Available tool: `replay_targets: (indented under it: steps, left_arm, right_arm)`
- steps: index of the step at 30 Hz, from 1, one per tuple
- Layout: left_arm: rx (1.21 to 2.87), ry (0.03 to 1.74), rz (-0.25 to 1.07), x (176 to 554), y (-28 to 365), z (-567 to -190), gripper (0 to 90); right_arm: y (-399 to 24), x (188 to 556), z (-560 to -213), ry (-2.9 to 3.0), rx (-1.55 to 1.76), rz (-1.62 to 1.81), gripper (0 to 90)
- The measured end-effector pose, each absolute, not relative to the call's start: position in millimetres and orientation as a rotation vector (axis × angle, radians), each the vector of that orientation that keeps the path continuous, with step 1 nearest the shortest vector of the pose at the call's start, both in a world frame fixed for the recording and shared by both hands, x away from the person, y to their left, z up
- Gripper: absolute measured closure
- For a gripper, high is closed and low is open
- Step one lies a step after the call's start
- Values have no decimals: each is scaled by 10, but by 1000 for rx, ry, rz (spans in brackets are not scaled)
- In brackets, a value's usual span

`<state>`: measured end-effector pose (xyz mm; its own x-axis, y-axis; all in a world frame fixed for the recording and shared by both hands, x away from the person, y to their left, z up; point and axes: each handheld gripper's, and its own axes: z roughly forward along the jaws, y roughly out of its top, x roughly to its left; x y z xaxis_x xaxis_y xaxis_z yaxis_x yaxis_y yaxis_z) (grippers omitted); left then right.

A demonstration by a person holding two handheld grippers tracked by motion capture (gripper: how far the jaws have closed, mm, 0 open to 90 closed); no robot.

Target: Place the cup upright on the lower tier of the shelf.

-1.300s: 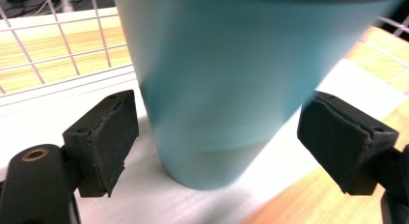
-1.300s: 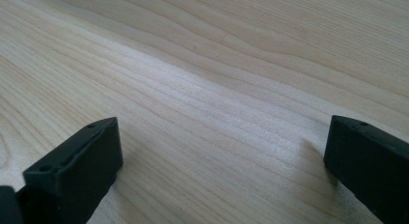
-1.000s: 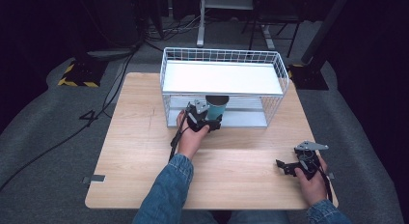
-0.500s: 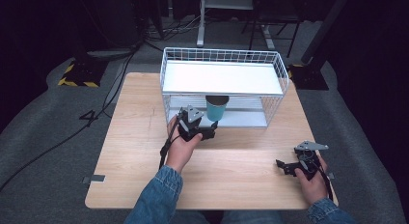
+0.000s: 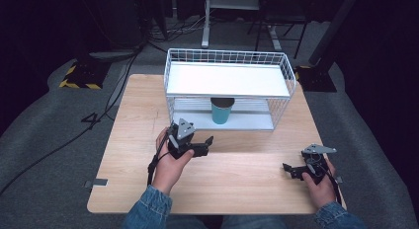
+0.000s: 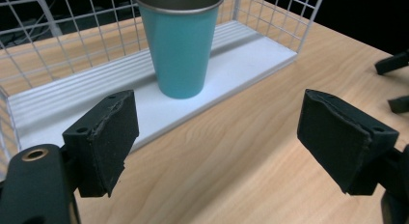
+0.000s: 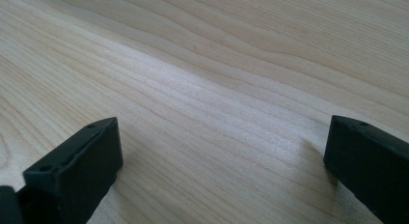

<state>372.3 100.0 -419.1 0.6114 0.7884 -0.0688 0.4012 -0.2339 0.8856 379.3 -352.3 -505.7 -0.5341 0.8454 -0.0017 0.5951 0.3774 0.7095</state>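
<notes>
The left gripper [image 5: 203,145] is hovering wide open before the teal cup [image 5: 222,110] — the right gripper [image 5: 292,170] is resting agape on the worktop [image 5: 247,179].

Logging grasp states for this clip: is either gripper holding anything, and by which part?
Nothing is held. The left gripper is open, short of the teal cup; the right gripper is open over bare table.

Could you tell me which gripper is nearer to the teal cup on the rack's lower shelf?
The left. The left gripper is open just in front of the teal cup, slightly to its left, apart from it. The right gripper rests open near the table's front right corner, far from the cup.
</notes>
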Motion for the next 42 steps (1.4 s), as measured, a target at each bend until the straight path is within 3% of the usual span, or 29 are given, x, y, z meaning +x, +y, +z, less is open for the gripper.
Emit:
replay_targets:
  steps: [20, 42]
  left_arm:
    - [1940, 973, 513, 3209, 1601, -4409, 154]
    - [2127, 1129, 480, 3122, 1890, -4929, 155]
  right_arm:
    - [-3518, 3794, -5057, 2273, 1260, 945, 0]
    - [-3518, 3793, -5057, 2273, 1260, 945, 1]
